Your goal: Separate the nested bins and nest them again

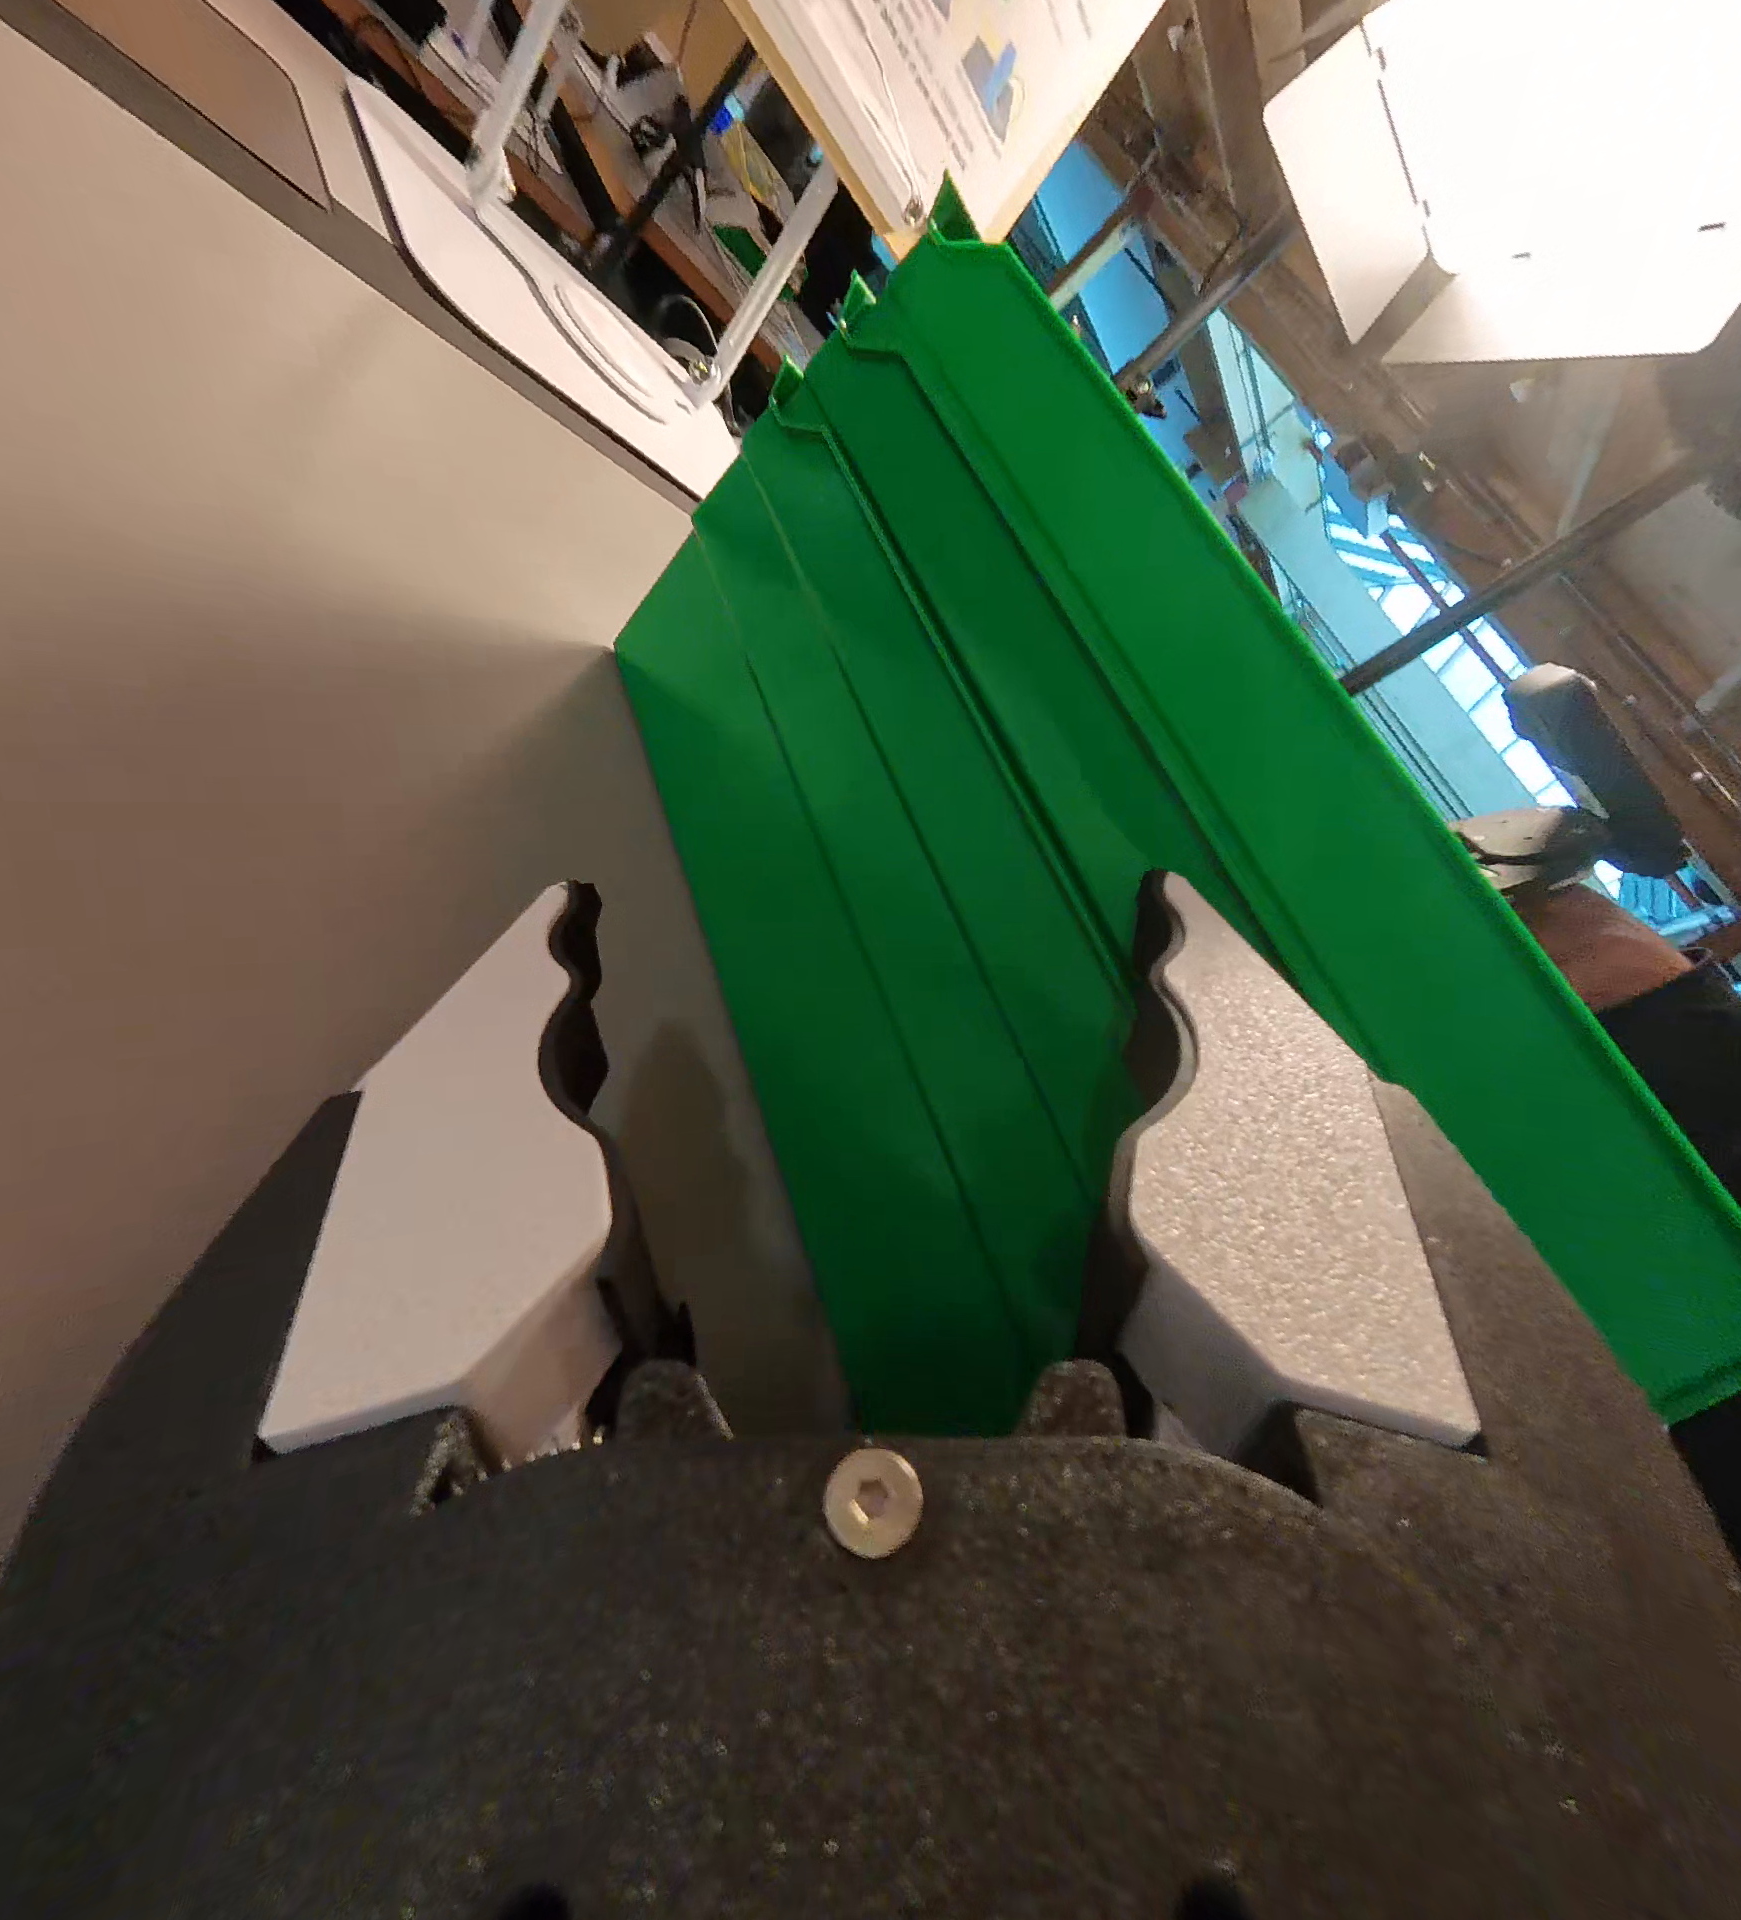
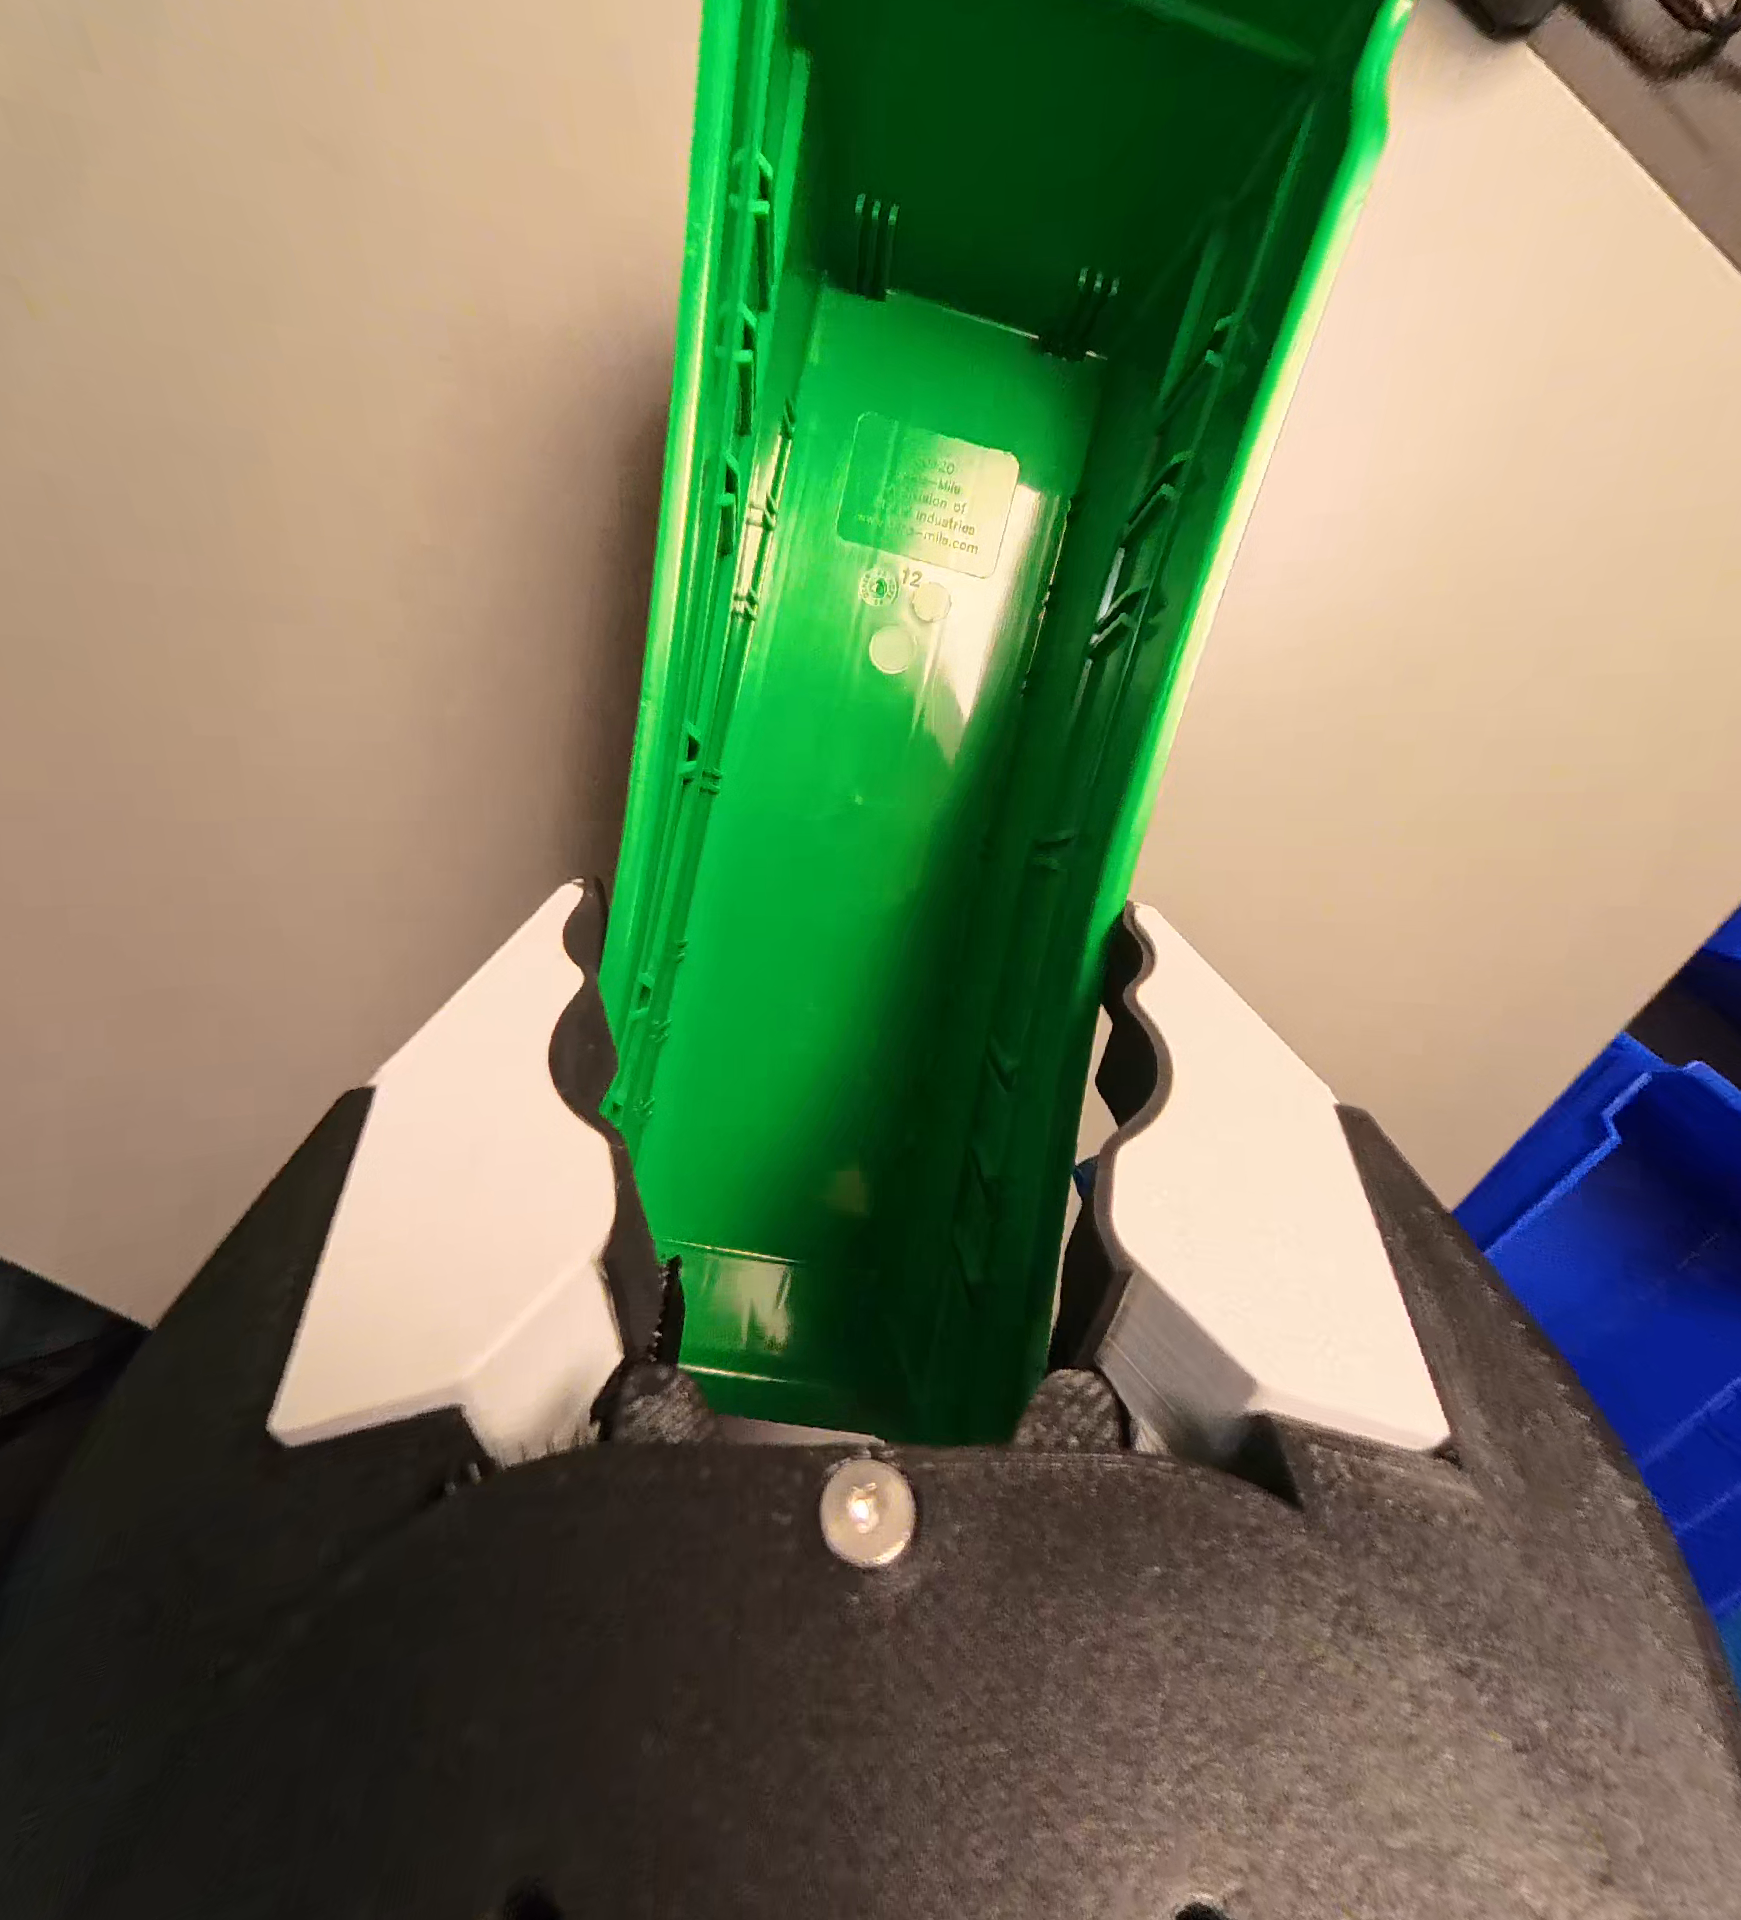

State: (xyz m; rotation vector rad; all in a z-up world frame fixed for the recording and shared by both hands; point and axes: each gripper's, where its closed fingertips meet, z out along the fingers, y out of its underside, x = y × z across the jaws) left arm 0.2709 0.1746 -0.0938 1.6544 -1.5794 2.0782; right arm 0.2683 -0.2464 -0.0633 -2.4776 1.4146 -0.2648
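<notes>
In the left wrist view, several nested green bins (image 1: 949, 727) lie as a stack on the grey table (image 1: 222, 623), seen from the side. My left gripper (image 1: 866, 987) is open around the stack's lower bins. Its right finger (image 1: 1188, 1039) touches the stack, and its left finger (image 1: 554, 1039) stands apart from it. In the right wrist view I look into the top green bin (image 2: 907, 727). My right gripper (image 2: 855, 1039) is shut across its near end, with both fingers against the side walls. The right gripper also shows far off in the left wrist view (image 1: 1583, 769), held by a hand.
Blue bins (image 2: 1676, 1351) stand close on the right of my right gripper. A dark mat (image 2: 1697, 156) lies at the table's far right corner. A white device (image 1: 533, 281) and a shelf of clutter stand beyond the table's far edge.
</notes>
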